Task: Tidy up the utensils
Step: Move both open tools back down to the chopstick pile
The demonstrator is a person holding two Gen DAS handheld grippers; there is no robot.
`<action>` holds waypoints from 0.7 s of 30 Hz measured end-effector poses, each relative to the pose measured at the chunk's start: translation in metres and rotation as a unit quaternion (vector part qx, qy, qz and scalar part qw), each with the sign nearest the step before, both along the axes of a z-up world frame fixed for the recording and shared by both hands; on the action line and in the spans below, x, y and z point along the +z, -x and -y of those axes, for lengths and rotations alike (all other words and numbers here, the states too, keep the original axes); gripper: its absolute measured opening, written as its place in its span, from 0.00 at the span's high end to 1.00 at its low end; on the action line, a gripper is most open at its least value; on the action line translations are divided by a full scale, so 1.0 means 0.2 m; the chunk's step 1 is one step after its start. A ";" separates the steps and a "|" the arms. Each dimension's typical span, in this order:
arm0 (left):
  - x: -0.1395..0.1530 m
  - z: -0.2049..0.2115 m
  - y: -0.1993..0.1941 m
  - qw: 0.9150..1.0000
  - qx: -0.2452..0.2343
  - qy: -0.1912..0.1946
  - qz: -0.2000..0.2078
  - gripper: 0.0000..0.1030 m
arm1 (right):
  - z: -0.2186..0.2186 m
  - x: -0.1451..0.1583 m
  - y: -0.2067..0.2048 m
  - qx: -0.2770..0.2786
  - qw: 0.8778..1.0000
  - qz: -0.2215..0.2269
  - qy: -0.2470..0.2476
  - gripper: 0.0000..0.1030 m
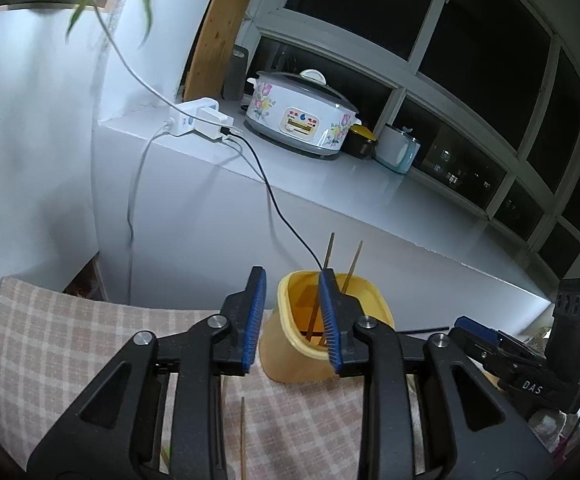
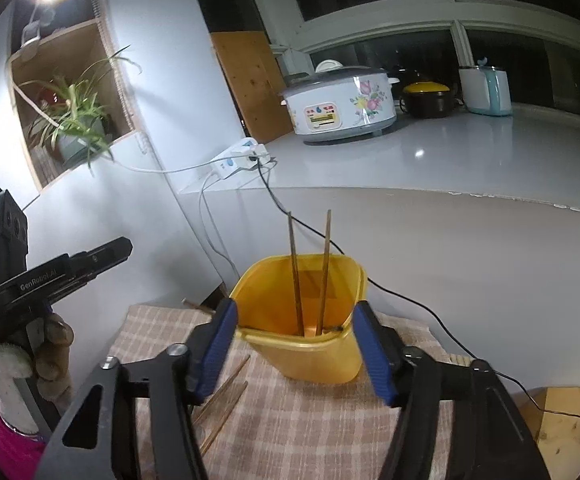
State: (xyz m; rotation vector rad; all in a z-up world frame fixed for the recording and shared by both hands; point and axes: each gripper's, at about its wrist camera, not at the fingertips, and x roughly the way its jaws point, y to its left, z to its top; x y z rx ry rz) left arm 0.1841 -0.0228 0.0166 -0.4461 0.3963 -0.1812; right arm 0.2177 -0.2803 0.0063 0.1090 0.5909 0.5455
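Observation:
A yellow plastic holder [image 1: 322,344] [image 2: 302,316] stands on a checked cloth [image 1: 69,344] [image 2: 310,428]. Two wooden chopsticks [image 1: 352,270] [image 2: 294,276] stand upright inside it. More chopsticks [image 2: 225,400] lie on the cloth left of the holder; one shows in the left wrist view [image 1: 243,436]. My left gripper [image 1: 292,320] is open and empty, just left of the holder and above the cloth. My right gripper [image 2: 292,348] is open and empty, its blue pads on either side of the holder's near wall, apart from it.
A white ledge [image 1: 370,200] [image 2: 450,160] runs behind with a flowered rice cooker [image 1: 302,114] [image 2: 342,104], a power strip [image 1: 197,120] [image 2: 237,160] and cables hanging down. A plant [image 2: 73,120] sits in a wall niche. A wooden surface [image 2: 570,420] lies at right.

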 end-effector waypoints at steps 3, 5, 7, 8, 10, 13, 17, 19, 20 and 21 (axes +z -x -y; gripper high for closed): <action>-0.04 0.00 0.05 1.000 -0.001 -0.007 -0.002 0.74 | -0.03 -0.02 0.05 0.009 1.000 0.001 0.006 0.26; -0.07 0.00 0.07 1.000 -0.002 -0.010 -0.004 0.74 | -0.06 -0.04 0.08 0.016 1.000 0.000 0.014 0.21; -0.11 -0.01 0.10 1.000 -0.003 -0.011 -0.010 0.74 | -0.08 -0.06 0.10 0.023 1.000 -0.001 0.020 0.20; -0.13 -0.01 0.11 1.000 -0.003 -0.010 -0.013 0.74 | -0.09 -0.08 0.12 0.027 0.999 -0.003 0.023 0.20; -0.19 -0.03 0.13 1.000 -0.002 -0.007 -0.019 0.74 | -0.11 -0.11 0.14 0.033 0.999 -0.008 0.024 0.20; -0.28 -0.06 0.17 0.999 0.001 -0.008 -0.035 0.74 | -0.12 -0.16 0.17 0.041 0.999 -0.018 0.023 0.20; -0.43 -0.12 0.21 0.998 0.007 0.004 -0.066 0.74 | -0.13 -0.25 0.18 0.046 0.998 -0.036 0.025 0.20; -0.50 -0.14 0.23 0.997 0.009 0.007 -0.081 0.74 | -0.14 -0.29 0.19 0.048 0.997 -0.049 0.025 0.20; -0.54 -0.15 0.24 0.996 0.010 0.006 -0.089 0.74 | -0.14 -0.32 0.19 0.050 0.997 -0.056 0.024 0.20; -0.57 -0.16 0.25 0.995 0.010 0.005 -0.095 0.74 | -0.15 -0.34 0.19 0.053 0.996 -0.062 0.024 0.20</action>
